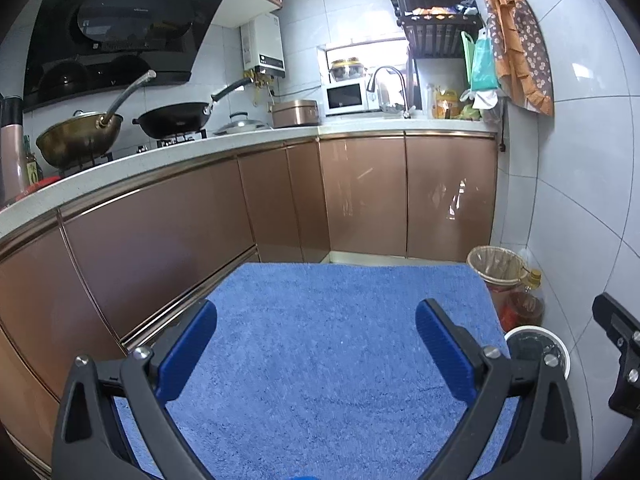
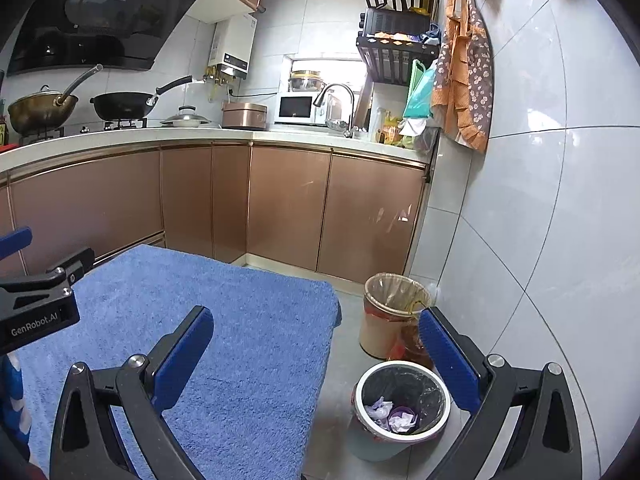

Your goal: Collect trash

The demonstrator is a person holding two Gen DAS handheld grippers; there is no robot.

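Note:
A white-rimmed trash bin [image 2: 400,404] with a black liner stands on the floor right of the blue towel [image 2: 224,320]. Crumpled white and purple paper [image 2: 390,414] lies inside it. Its rim also shows in the left wrist view [image 1: 538,344]. My right gripper [image 2: 316,354] is open and empty, above the towel's right edge and the bin. My left gripper [image 1: 316,344] is open and empty over the blue towel [image 1: 320,360]. The left gripper also shows at the left edge of the right wrist view [image 2: 40,296].
A second bin [image 2: 394,312] with a clear liner stands behind the first, by the tiled wall [image 2: 540,240]. An oil bottle [image 1: 524,300] stands beside it. Brown cabinets [image 2: 280,204] under the counter run along the left and back. Woks, a rice cooker and a microwave sit on the counter.

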